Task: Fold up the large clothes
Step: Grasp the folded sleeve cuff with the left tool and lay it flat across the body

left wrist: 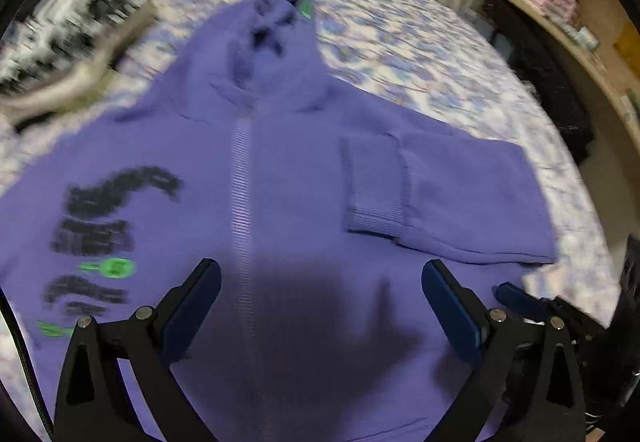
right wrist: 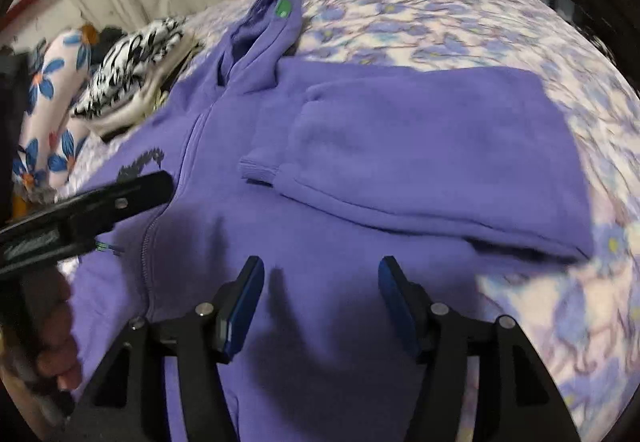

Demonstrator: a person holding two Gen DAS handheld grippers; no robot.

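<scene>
A purple zip hoodie (left wrist: 280, 181) lies front up on the bed, hood at the far end, black and green print on its left half. Its right sleeve (left wrist: 440, 197) is folded in across the body, cuff (left wrist: 374, 189) toward the zipper. It also shows in the right wrist view (right wrist: 360, 242), with the folded sleeve (right wrist: 420, 161). My left gripper (left wrist: 320, 282) is open and empty above the lower front near the zipper. My right gripper (right wrist: 320, 278) is open and empty above the hoodie's lower right part. The left gripper also shows in the right wrist view (right wrist: 152, 189), at the left.
The floral purple bedsheet (left wrist: 420, 53) covers the bed. A pile of black-and-white clothes (left wrist: 76, 41) lies at the far left, with a floral pillow (right wrist: 52, 113) beside it. A wooden shelf (left wrist: 560, 1) with items stands to the right. A curtain hangs behind the bed.
</scene>
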